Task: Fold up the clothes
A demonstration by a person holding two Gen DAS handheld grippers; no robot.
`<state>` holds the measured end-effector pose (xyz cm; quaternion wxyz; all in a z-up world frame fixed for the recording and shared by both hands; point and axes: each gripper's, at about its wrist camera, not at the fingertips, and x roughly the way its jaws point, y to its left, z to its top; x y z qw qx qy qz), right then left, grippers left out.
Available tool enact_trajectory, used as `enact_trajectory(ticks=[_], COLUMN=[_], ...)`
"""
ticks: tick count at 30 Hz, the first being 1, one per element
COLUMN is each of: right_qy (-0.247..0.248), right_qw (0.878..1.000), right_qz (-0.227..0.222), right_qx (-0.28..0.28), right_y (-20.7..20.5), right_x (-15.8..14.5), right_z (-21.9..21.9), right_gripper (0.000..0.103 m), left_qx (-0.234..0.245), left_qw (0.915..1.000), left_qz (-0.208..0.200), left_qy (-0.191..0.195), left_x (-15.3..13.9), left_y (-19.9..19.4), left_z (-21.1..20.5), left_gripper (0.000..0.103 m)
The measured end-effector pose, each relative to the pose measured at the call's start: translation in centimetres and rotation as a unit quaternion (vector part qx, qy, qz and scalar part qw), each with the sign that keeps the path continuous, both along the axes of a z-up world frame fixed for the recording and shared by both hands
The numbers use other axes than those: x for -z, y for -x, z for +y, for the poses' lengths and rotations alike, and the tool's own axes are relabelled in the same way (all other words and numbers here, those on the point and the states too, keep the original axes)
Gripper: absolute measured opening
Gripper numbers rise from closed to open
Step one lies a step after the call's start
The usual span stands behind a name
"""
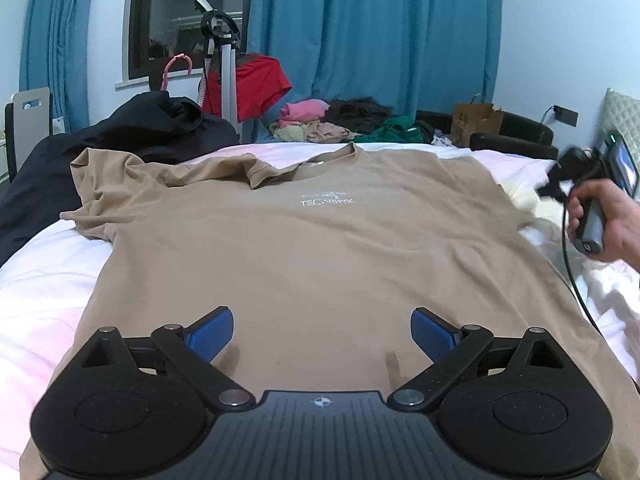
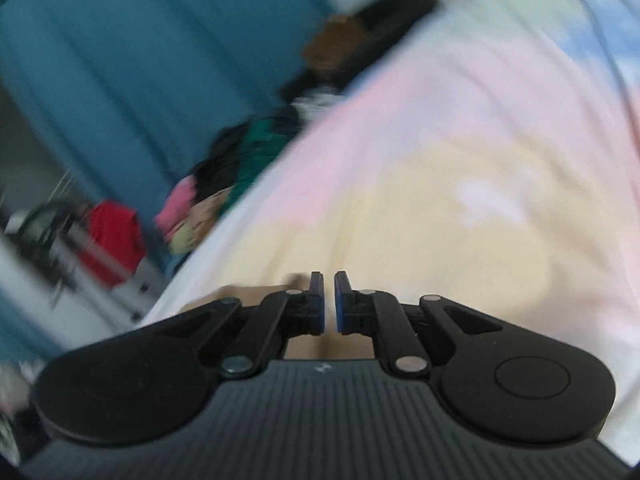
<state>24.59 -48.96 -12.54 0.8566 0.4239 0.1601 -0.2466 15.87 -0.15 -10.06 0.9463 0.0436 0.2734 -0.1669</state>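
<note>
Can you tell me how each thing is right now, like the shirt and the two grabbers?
tan T-shirt: spread flat on the bed, one sleeve rumpled.
left gripper: open, over the shirt's hem.
right gripper: shut, nothing visible between its pads.
bed sheet: wrinkled.
clothes pile: unfolded, heaped behind the shirt.

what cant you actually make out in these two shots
- Right gripper, right wrist view: motion blur; whether its nearly shut pads pinch the tan t-shirt is unclear.
- T-shirt's near hem, left wrist view: hidden behind the left gripper.
- Chest print: too small to read.
- T-shirt's right sleeve: its edge blurred beside the person's hand.
</note>
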Motion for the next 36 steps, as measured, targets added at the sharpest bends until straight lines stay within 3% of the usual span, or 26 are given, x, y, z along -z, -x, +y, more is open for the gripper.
enact_trajectory(ticks=[2, 3, 5, 6, 8, 12, 18, 22, 25, 28, 29, 30, 32, 36], right_qy=[-0.035, -0.03, 0.006, 0.029, 0.039, -0.007, 0.104, 0.027, 0.07, 0.167, 0.18, 0.184, 0.209, 0.216], right_qw=[0.999, 0.999, 0.997, 0.994, 0.99, 0.982, 0.973, 0.977, 0.968, 0.94, 0.93, 0.923, 0.917, 0.947], right_qz=[-0.014, -0.025, -0.045, -0.057, -0.072, -0.098, -0.021, -0.053, -0.022, 0.045, 0.055, 0.06, 0.068, 0.043], right_qx=[0.0, -0.017, -0.063, -0.083, -0.113, -0.161, -0.206, -0.205, -0.24, -0.295, -0.314, -0.333, -0.333, -0.233], right_y=[0.6, 0.7, 0.6, 0.5, 0.0, -2.6, -5.3, -5.4, -6.0, -7.5, -7.8, -7.8, -7.6, -5.1], right_x=[0.8, 0.4, -1.0, -1.7, -2.2, -0.5, 2.3, 3.8, 3.6, 2.7, 2.3, 1.8, 0.5, -2.6], right_z=[-1.1, -1.1, -0.3, 0.4, 1.3, 2.3, 3.3, 1.0, 2.8, 6.5, 7.5, 8.2, 9.3, 7.6], right_gripper=[0.018, 0.034, 0.056, 0.061, 0.062, 0.062, 0.062, 0.062, 0.062, 0.058, 0.035, 0.004, 0.005, 0.005], left_qx=[-0.002, -0.002, -0.002, -0.002, 0.0, 0.008, 0.013, 0.007, -0.003, -0.014, -0.018, -0.021, -0.028, -0.038], left_qw=[1.0, 1.0, 1.0, 0.9999, 0.9999, 0.9997, 0.9997, 0.9996, 0.9989, 0.9982, 0.9981, 0.998, 0.9977, 0.9972], left_qz=[0.0, 0.0, -0.002, -0.003, -0.003, -0.004, -0.001, 0.007, 0.021, 0.024, 0.022, 0.02, 0.015, 0.004], left_qy=[0.003, 0.004, 0.008, 0.01, 0.017, 0.022, 0.023, 0.027, 0.042, 0.053, 0.054, 0.056, 0.06, 0.064], left_x=[-0.1, -0.2, -0.5, -0.6, -0.9, -1.1, -0.9, -0.4, -0.2, -0.4, -0.5, -0.7, -0.9, -1.4], left_y=[0.0, 0.1, 0.3, 0.4, 0.7, 1.4, 0.3, -0.8, -1.5, -1.4, -1.4, -1.3, -1.2, -0.8], left_z=[0.0, 0.1, 0.1, 0.2, 0.3, 0.3, -0.4, -0.5, -0.1, 0.4, 0.6, 0.8, 1.1, 1.6], left_gripper=[0.097, 0.097, 0.097, 0.097, 0.097, 0.098, 0.098, 0.098, 0.097, 0.097, 0.097, 0.097, 0.097, 0.097])
